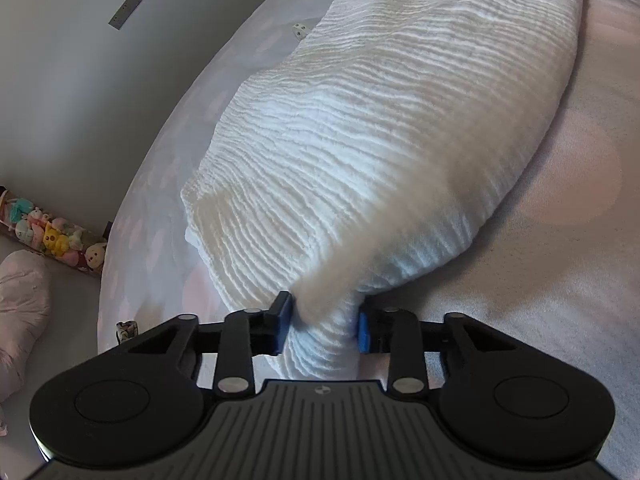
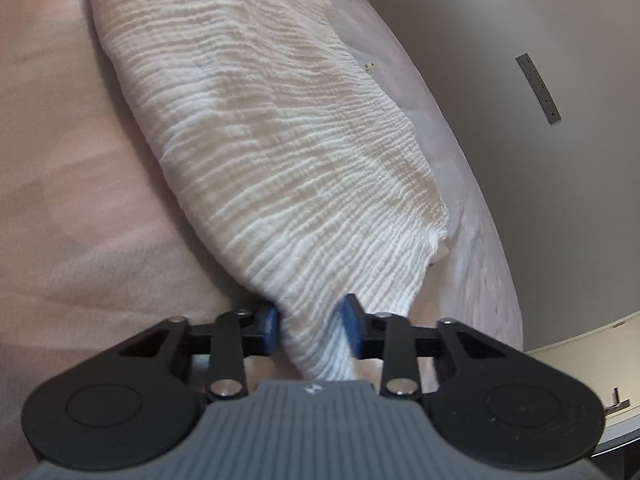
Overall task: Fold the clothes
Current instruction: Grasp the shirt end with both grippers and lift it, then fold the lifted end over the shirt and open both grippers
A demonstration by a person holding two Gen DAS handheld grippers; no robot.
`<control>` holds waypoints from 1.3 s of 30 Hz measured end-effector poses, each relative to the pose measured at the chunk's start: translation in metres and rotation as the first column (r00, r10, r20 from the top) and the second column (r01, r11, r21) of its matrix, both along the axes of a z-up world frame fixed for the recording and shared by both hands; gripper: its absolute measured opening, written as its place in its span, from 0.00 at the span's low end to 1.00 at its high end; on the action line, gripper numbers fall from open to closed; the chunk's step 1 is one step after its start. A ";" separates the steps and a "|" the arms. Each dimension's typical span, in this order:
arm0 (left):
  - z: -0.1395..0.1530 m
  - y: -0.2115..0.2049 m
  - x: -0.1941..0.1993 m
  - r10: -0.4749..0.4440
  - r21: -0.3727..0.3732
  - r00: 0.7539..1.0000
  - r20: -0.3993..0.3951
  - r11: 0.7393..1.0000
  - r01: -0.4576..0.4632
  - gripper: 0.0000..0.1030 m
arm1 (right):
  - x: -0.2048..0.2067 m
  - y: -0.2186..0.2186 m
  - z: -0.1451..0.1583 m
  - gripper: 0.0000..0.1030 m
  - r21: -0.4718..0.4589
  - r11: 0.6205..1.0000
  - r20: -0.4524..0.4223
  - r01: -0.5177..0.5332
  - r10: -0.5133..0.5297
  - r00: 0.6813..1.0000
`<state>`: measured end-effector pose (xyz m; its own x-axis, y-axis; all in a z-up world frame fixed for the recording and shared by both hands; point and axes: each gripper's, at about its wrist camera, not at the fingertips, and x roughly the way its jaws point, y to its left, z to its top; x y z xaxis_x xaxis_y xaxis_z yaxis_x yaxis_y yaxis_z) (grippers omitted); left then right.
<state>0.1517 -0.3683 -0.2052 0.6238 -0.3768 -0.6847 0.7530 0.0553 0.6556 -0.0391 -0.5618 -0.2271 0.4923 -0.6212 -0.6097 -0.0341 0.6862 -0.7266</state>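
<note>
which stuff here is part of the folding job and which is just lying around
Part of the job:
- white crinkled cloth, spread on the bed
- left gripper, jaws shut on a bunched end of the cloth
- right gripper, jaws shut on another end

Just lying about:
- pink bedsheet underneath
- row of small toy figures
- pink pillow
- metal strip on the wall

The white crinkled garment (image 1: 392, 128) runs off the top edge in both views, so its far end is unseen. The bunched corner pinched by the left gripper (image 1: 324, 326) is blurred, and the cloth passes behind the gripper body; same at the right gripper (image 2: 310, 330). The bed sheet (image 1: 580, 240) beneath the garment is covered. A row of small toys (image 1: 52, 236) (left view) is cut by the edge. Tiny white specks (image 1: 299, 31) cannot be identified.
</note>
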 end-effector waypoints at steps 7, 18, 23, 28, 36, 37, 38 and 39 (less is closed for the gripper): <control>0.022 -0.001 -0.001 -0.050 0.081 0.998 0.023 0.996 0.048 0.04 | 0.004 -0.006 0.022 0.04 -0.005 1.000 -0.005 0.025 -0.025 1.000; 0.112 0.042 -0.034 -0.122 0.099 0.992 0.036 0.988 0.118 0.04 | -0.036 0.023 0.123 0.04 0.029 1.000 0.024 0.009 -0.010 1.000; 0.125 0.082 -0.069 -0.168 0.135 0.985 0.035 0.978 0.162 0.04 | -0.077 0.060 0.146 0.04 0.057 0.998 -0.002 -0.027 0.027 1.000; 0.125 0.121 -0.107 -0.215 0.175 0.977 -0.001 0.962 0.212 0.04 | -0.127 0.105 0.151 0.04 0.088 0.995 -0.034 -0.050 0.053 0.998; 0.102 0.148 -0.146 -0.227 0.236 0.970 -0.087 0.941 0.242 0.04 | -0.171 0.149 0.133 0.04 0.148 0.987 -0.109 -0.056 0.073 0.991; 0.098 0.150 -0.150 -0.225 0.244 0.969 -0.098 0.939 0.242 0.04 | -0.173 0.153 0.130 0.04 0.156 0.986 -0.119 -0.054 0.074 0.990; 0.095 0.150 -0.151 -0.216 0.246 0.970 -0.112 0.940 0.238 0.04 | -0.173 0.155 0.126 0.04 0.164 0.985 -0.130 -0.050 0.072 0.989; 0.091 0.150 -0.151 -0.204 0.245 0.971 -0.127 0.942 0.230 0.04 | -0.174 0.157 0.122 0.04 0.172 0.984 -0.141 -0.046 0.070 0.988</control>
